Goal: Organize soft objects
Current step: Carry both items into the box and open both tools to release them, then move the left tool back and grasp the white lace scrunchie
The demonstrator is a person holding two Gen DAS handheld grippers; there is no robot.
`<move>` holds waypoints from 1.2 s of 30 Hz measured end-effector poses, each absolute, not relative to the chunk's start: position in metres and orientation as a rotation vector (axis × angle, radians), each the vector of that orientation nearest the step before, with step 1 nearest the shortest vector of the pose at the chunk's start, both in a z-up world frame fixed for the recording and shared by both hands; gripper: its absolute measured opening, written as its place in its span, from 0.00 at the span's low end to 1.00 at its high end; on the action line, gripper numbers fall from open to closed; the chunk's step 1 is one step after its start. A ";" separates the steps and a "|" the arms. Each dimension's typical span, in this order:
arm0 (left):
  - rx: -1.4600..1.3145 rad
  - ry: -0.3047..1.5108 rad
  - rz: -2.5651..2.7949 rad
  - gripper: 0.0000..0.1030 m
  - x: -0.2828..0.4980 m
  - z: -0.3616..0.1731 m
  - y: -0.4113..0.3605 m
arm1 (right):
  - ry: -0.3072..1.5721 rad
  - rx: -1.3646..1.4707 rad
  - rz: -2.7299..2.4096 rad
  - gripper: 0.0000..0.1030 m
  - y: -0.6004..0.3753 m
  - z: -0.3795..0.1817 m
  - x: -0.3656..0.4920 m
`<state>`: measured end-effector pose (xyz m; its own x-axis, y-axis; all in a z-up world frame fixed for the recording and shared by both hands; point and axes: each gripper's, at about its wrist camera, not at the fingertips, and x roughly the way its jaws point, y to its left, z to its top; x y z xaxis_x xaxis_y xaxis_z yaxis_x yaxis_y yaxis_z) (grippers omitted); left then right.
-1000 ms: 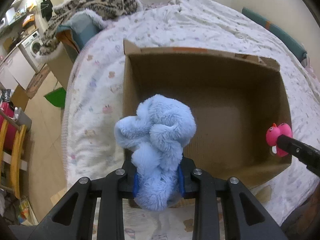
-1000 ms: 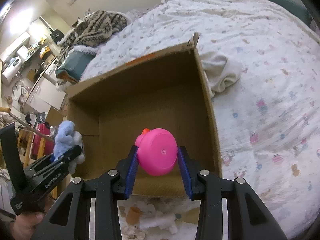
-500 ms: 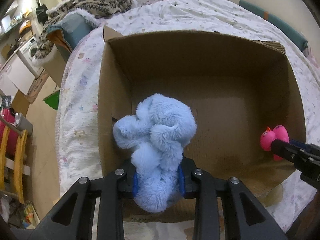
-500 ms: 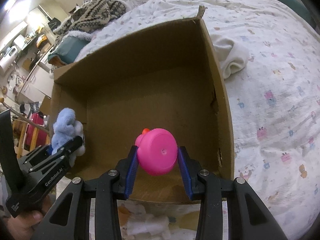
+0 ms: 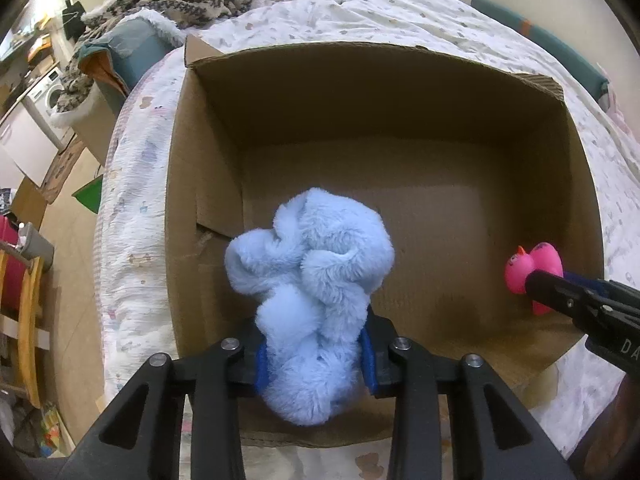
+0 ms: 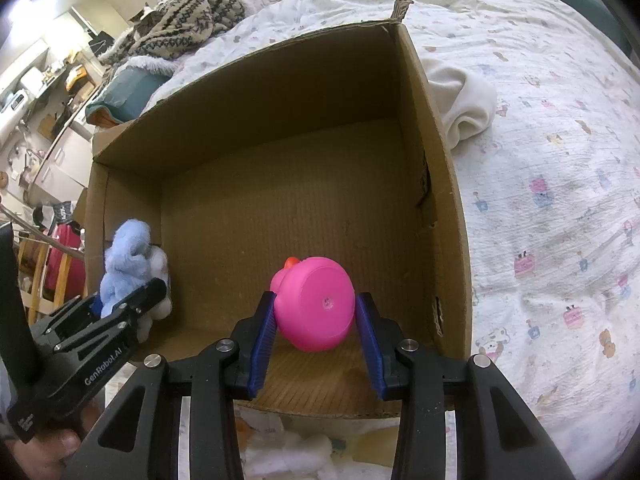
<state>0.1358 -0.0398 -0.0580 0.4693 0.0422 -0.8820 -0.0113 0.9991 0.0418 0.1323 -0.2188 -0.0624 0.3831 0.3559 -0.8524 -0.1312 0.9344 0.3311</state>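
You have two grippers in view, two soft toys, one cardboard box (image 5: pixel 400 92) and one white cloth (image 6: pixel 464 108) bunched on the printed bedspread (image 6: pixel 560 200) just beside the box's right wall. Your left gripper (image 5: pixel 316 356) has the single blue plush toy (image 5: pixel 312 280) between its blue pads (image 5: pixel 262 364); the jaws are opening, yet the fluffy body still fills the gap and bulges out above and below the fingers, so the pads still press on it. The plush hangs inside the box near its left wall (from the right wrist view you see it against that wall, with your hand (image 6: pixel 52 444) on the handle below). Your right gripper (image 6: pixel 316 332) is closed at a moderate width on the one pink rubber duck (image 6: pixel 316 304), its rounded base facing the camera, the orange beak pointing away, both pads touching its sides. The duck sits low inside the box toward the near right corner; whether it rests on the cardboard floor you cannot tell from here. The rest of the box floor is bare
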 end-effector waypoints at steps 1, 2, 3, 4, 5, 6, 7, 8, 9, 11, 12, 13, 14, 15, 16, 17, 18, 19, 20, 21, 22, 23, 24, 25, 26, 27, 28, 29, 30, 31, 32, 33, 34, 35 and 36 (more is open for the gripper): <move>0.031 1.081 0.033 0.31 0.135 -0.058 -0.040 | 1.138 0.225 0.314 0.41 -0.219 -0.063 0.133; 0.028 1.080 0.033 0.31 0.135 -0.058 -0.039 | 1.137 0.228 0.314 0.41 -0.219 -0.063 0.133; 0.025 1.081 0.032 0.31 0.135 -0.058 -0.039 | 1.137 0.229 0.314 0.41 -0.218 -0.062 0.134; 0.026 1.080 0.034 0.34 0.135 -0.058 -0.039 | 1.138 0.229 0.314 0.41 -0.218 -0.063 0.134; 0.025 1.078 0.032 0.34 0.135 -0.058 -0.039 | 1.137 0.229 0.314 0.41 -0.218 -0.063 0.134; 0.025 1.078 0.030 0.35 0.135 -0.058 -0.039 | 1.137 0.229 0.314 0.41 -0.218 -0.062 0.134; 0.026 1.079 0.029 0.36 0.135 -0.058 -0.039 | 1.137 0.230 0.316 0.41 -0.218 -0.063 0.134; 0.027 1.080 0.027 0.36 0.135 -0.059 -0.039 | 1.137 0.231 0.317 0.41 -0.218 -0.063 0.134; 0.028 1.081 0.024 0.38 0.134 -0.059 -0.039 | 1.136 0.232 0.319 0.41 -0.218 -0.063 0.135; 0.030 1.082 0.021 0.40 0.133 -0.059 -0.040 | 1.136 0.236 0.325 0.41 -0.219 -0.062 0.135; 0.030 1.082 0.020 0.42 0.133 -0.059 -0.041 | 1.136 0.238 0.329 0.41 -0.219 -0.062 0.135; 0.027 1.081 0.018 0.45 0.133 -0.058 -0.041 | 1.136 0.240 0.332 0.41 -0.219 -0.062 0.136; 0.023 1.080 0.017 0.47 0.133 -0.058 -0.041 | 1.136 0.242 0.335 0.41 -0.218 -0.062 0.136; 0.019 1.078 0.016 0.50 0.131 -0.057 -0.042 | 1.135 0.247 0.337 0.42 -0.219 -0.062 0.136; 0.013 1.076 0.016 0.53 0.131 -0.056 -0.042 | 1.133 0.254 0.341 0.42 -0.220 -0.061 0.135; 0.007 1.073 0.015 0.56 0.131 -0.055 -0.042 | 1.128 0.265 0.346 0.43 -0.221 -0.061 0.136; -0.005 1.069 0.006 0.61 0.130 -0.054 -0.041 | 1.120 0.270 0.347 0.44 -0.222 -0.059 0.135; -0.014 1.064 0.001 0.65 0.130 -0.053 -0.041 | 1.102 0.269 0.341 0.44 -0.224 -0.056 0.134; -0.017 1.058 0.004 0.67 0.130 -0.051 -0.041 | 1.080 0.269 0.336 0.45 -0.226 -0.052 0.133; -0.016 1.053 0.011 0.70 0.130 -0.050 -0.041 | 1.058 0.275 0.334 0.53 -0.228 -0.048 0.133; -0.013 1.050 0.018 0.72 0.129 -0.049 -0.042 | 1.043 0.281 0.331 0.58 -0.230 -0.046 0.132; -0.012 1.048 0.024 0.72 0.129 -0.049 -0.042 | 1.031 0.288 0.323 0.67 -0.233 -0.044 0.132; -0.015 1.046 0.027 0.72 0.129 -0.049 -0.041 | 1.021 0.294 0.314 0.68 -0.235 -0.043 0.131; -0.021 1.046 0.025 0.72 0.129 -0.049 -0.041 | 1.016 0.297 0.312 0.68 -0.237 -0.042 0.131; -0.025 1.048 0.025 0.72 0.129 -0.049 -0.041 | 1.017 0.296 0.310 0.68 -0.238 -0.042 0.132; -0.030 1.045 0.026 0.72 0.128 -0.048 -0.041 | 1.021 0.297 0.308 0.68 -0.239 -0.042 0.133; -0.031 1.043 0.027 0.72 0.128 -0.048 -0.040 | 1.025 0.302 0.308 0.68 -0.239 -0.043 0.133; -0.029 1.041 0.028 0.72 0.128 -0.047 -0.040 | 1.030 0.307 0.310 0.68 -0.238 -0.044 0.134; -0.026 1.038 0.029 0.72 0.128 -0.046 -0.041 | 1.036 0.308 0.312 0.68 -0.238 -0.044 0.135; -0.024 1.035 0.028 0.72 0.128 -0.046 -0.041 | 1.039 0.303 0.313 0.68 -0.238 -0.045 0.134; -0.023 1.034 0.028 0.72 0.128 -0.046 -0.041 | 1.040 0.295 0.315 0.68 -0.237 -0.044 0.134; -0.022 1.033 0.030 0.72 0.127 -0.045 -0.040 | 1.040 0.286 0.317 0.68 -0.236 -0.044 0.134; -0.024 1.032 0.029 0.72 0.127 -0.045 -0.040 | 1.038 0.278 0.316 0.68 -0.234 -0.043 0.133; -0.026 1.032 0.029 0.72 0.127 -0.045 -0.039 | 1.037 0.274 0.314 0.68 -0.234 -0.043 0.133; -0.030 1.031 0.028 0.72 0.126 -0.045 -0.039 | 1.036 0.277 0.314 0.68 -0.235 -0.042 0.132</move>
<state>0.1264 -0.0395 -0.0445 0.5135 0.0086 -0.8581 -0.0373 0.9992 -0.0123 0.1320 -0.2348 -0.0420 0.4727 0.3815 -0.7944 -0.1230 0.9212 0.3692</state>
